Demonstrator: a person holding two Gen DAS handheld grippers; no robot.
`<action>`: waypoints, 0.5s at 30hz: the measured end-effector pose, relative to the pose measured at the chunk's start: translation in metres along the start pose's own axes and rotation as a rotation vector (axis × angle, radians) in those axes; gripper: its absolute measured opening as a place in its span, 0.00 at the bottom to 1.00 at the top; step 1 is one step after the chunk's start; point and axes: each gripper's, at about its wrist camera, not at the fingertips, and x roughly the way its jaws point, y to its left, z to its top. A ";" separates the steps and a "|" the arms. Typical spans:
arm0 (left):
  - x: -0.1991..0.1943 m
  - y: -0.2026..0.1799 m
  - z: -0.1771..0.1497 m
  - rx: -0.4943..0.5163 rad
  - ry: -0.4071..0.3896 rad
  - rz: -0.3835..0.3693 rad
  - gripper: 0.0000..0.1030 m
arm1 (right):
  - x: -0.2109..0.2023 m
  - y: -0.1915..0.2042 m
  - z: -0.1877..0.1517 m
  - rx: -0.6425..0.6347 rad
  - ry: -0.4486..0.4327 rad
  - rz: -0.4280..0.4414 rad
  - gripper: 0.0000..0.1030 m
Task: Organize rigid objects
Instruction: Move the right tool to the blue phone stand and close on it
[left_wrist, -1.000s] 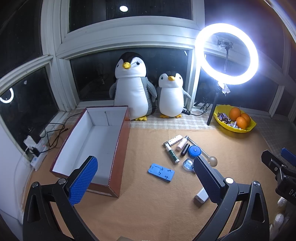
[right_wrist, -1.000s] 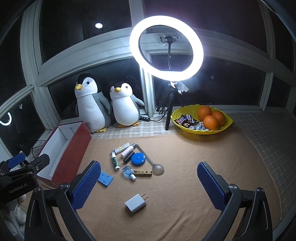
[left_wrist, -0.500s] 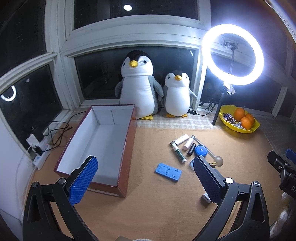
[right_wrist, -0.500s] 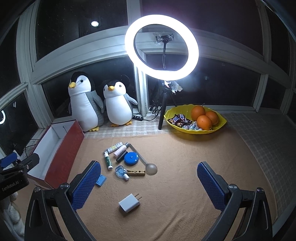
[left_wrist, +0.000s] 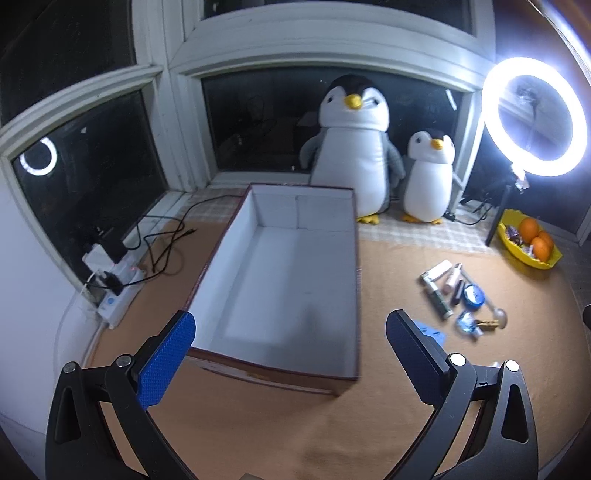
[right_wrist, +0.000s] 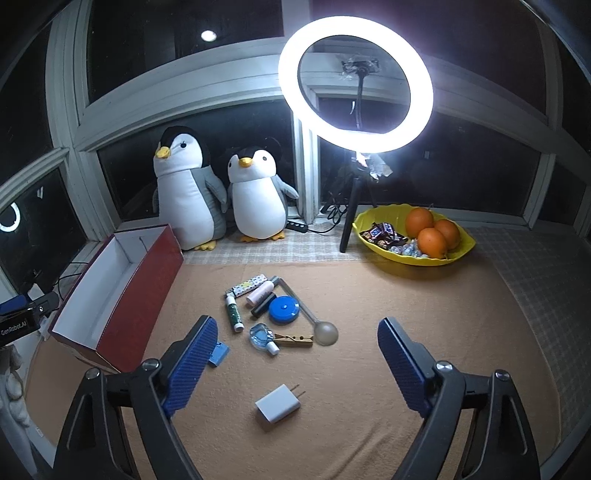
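A red box with a white inside (left_wrist: 280, 280) lies open on the tan mat, empty; it also shows in the right wrist view (right_wrist: 122, 295) at the left. My left gripper (left_wrist: 290, 354) is open and empty, over the box's near end. My right gripper (right_wrist: 297, 363) is open and empty above a white charger plug (right_wrist: 277, 404). Beyond it lies a cluster: blue round tape measure (right_wrist: 283, 310), green tube (right_wrist: 233, 314), pink bottle (right_wrist: 259, 293), wooden clothespin (right_wrist: 293, 339), clear blue bottle (right_wrist: 260, 336), spoon (right_wrist: 325, 332), blue plate (right_wrist: 218, 352).
Two plush penguins (right_wrist: 188, 192) stand at the window. A ring light (right_wrist: 354, 85) on a tripod and a yellow bowl of oranges and sweets (right_wrist: 413, 236) are at the back right. A power strip with cables (left_wrist: 114, 284) lies left of the box.
My left gripper has swung left toward the box, so the small items have shifted to the right edge of its view. My right gripper has drawn slightly nearer the charger.
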 end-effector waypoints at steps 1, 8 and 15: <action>0.007 0.008 0.000 -0.005 0.017 0.007 0.95 | 0.004 0.003 0.000 -0.005 0.007 0.007 0.82; 0.049 0.060 -0.007 -0.045 0.122 0.040 0.81 | 0.032 0.021 -0.011 -0.022 0.068 0.063 0.81; 0.087 0.100 -0.008 -0.110 0.202 0.064 0.56 | 0.059 0.035 -0.013 -0.062 0.105 0.103 0.81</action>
